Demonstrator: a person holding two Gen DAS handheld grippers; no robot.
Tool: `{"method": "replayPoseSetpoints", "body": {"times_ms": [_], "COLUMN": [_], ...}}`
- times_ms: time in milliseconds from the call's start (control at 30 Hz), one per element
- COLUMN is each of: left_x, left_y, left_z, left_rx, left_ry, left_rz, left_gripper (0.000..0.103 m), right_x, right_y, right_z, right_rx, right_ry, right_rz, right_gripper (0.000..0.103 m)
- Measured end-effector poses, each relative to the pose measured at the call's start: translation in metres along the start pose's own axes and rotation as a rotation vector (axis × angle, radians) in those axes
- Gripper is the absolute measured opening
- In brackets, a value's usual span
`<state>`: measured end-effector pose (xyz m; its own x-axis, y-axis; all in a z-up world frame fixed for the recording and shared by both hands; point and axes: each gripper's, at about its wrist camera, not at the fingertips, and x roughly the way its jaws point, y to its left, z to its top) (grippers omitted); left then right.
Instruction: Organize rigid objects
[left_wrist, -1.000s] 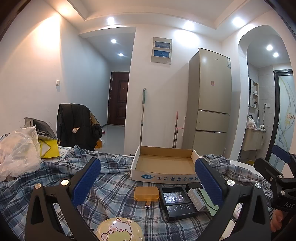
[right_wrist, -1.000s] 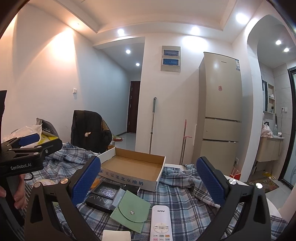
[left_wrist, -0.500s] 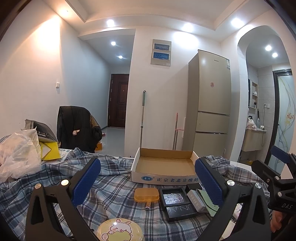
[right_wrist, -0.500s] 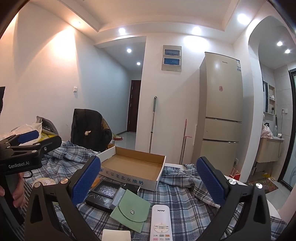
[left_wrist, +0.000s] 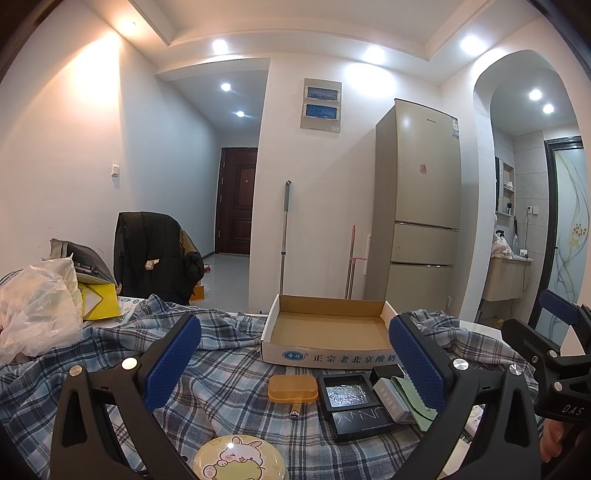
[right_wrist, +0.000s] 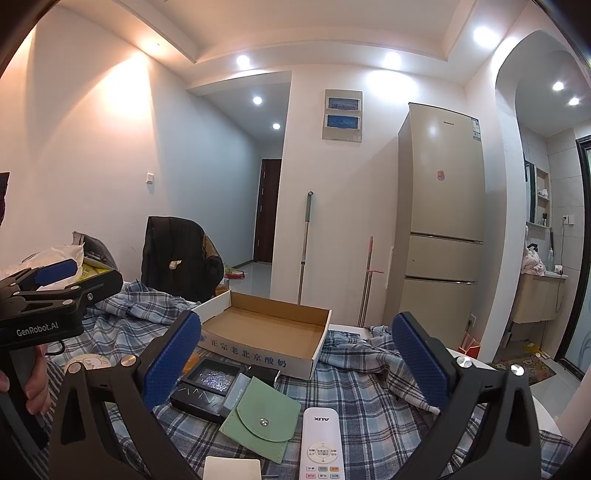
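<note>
Left wrist view: my left gripper is spread wide, holding nothing, hovering level above the plaid cloth and aimed at the cardboard box, which sits open and empty. Just in front of the box: an orange case nearest its front wall, a black tray with something glittery inside beside the case, a dark flat box touching the tray on the near side, a small grey box and a green pouch further right. A round tin with a rabbit print lies well short of the box, right under the camera. I judge the orange case light, stiff and smooth; take it across its short sides. The tray looks fragile if its contents are loose, so keep it flat and take it by the rim. Right wrist view: my right gripper is also spread wide and holding nothing, level, pointed at the box from its right side. In front of the box here: the tray, the pouch, and a white remote nearest me, with a white card-like item at the bottom edge; what it is I can't tell. The remote looks stiff, light and a bit slick; pinch it across its width mid-body. The pouch is soft, so take it by an edge. The other gripper shows far left of the box, hand on its handle.
</note>
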<state>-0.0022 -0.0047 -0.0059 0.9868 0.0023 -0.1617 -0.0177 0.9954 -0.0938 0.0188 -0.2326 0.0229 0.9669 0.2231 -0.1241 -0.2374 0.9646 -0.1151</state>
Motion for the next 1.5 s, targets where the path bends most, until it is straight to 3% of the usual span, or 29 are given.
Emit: {"method": "replayPoseSetpoints", "body": {"times_ms": [633, 1000, 1233, 1500], "left_x": [0.000, -0.010, -0.001, -0.017], "left_y": [-0.006, -0.014, -0.009, -0.007], "left_z": [0.007, 0.006, 0.007, 0.022], "left_rx": [0.032, 0.068, 0.050, 0.035], "left_ry": [0.025, -0.028, 0.026, 0.009], "left_rz": [-0.027, -0.048, -0.017, -0.011], "left_gripper": [0.103, 0.103, 0.103, 0.103], "right_x": [-0.002, -0.014, -0.016, -0.018], "right_y": [0.000, 0.004, 0.011, 0.005], "right_z": [0.000, -0.001, -0.001, 0.011], "right_rx": [0.003, -0.016, -0.058, -0.064], "right_ry": [-0.010, -0.071, -0.081, -0.054], "right_rz": [-0.003, 0.005, -0.034, -0.095], "right_gripper": [0.103, 0.103, 0.103, 0.103]}}
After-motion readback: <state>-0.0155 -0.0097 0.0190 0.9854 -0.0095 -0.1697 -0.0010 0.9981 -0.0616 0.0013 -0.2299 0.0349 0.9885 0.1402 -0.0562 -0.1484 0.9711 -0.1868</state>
